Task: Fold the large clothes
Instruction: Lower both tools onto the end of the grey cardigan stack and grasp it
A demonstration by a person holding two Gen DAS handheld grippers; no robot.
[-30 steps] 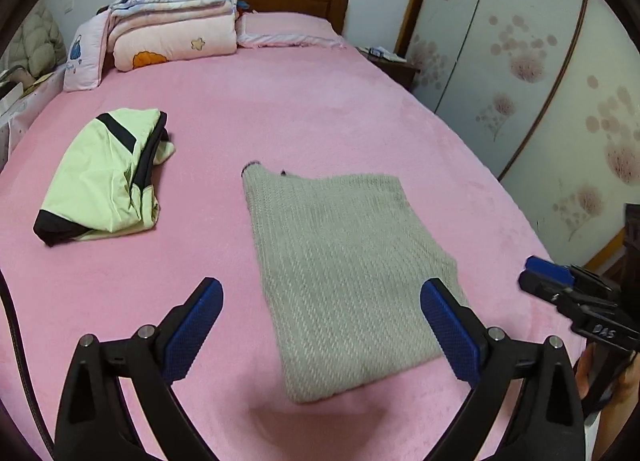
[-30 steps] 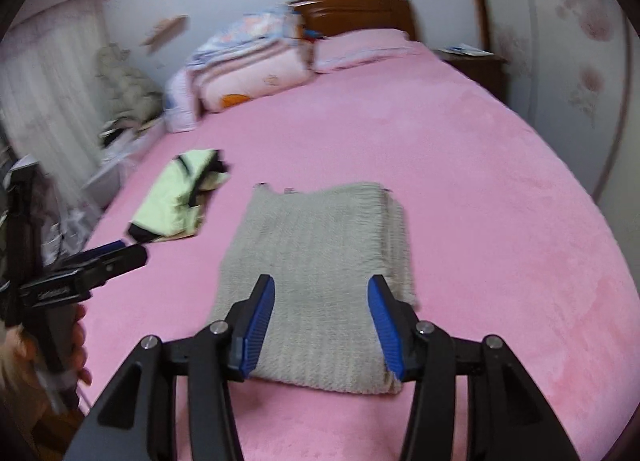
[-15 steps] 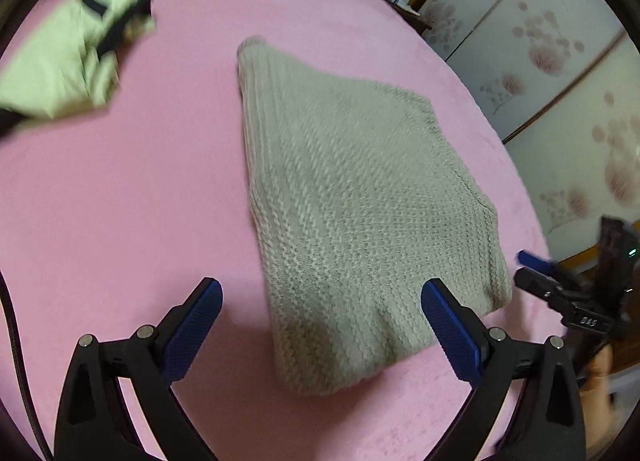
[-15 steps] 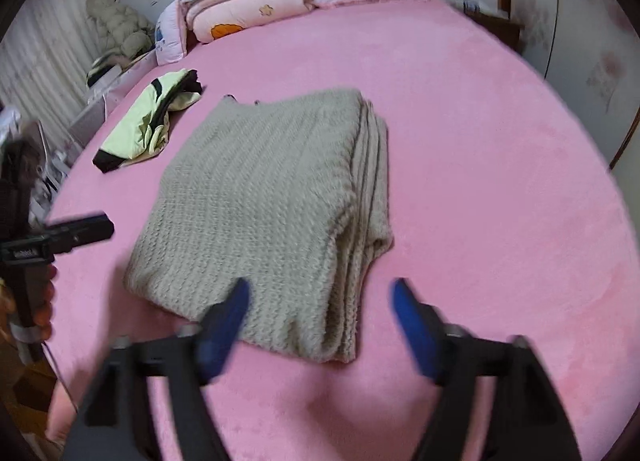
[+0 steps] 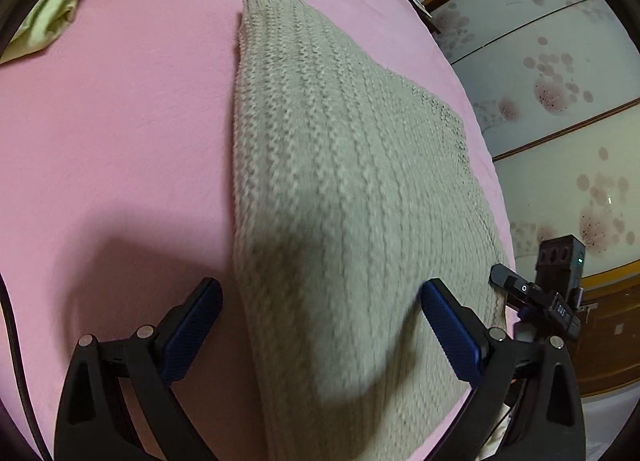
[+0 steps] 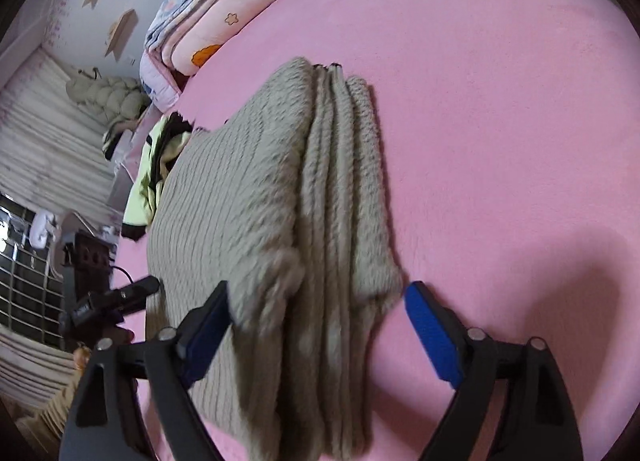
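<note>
two grippers hang over a pink bed [image 5: 120,133], each one pointing down at the same folded grey knitted sweater [image 5: 340,181]. the sweater lies flat on the bedspread near the front edge of the bed, folded into a thick rectangle; in the right wrist view its stacked layers show as several ridges along its right side.

the left gripper [image 5: 320,325] is wide apart — its blue pads stand on both sides of the sweater's near left corner, one over the bare pink cover and one over the knit, and they do not press on the cloth. the right gripper [image 6: 316,325] has its jaws opening, now very wide; the near right corner of the sweater, with the layered edge, is between the pads but they are not squeezing it. this near part of the cloth looks blurred.

a light green garment with black trim [image 6: 154,177] lies on the bed past the sweater's left side, apart from it. folded quilts [image 6: 204,25] are piled at the head of the bed, at the far left corner.
</note>
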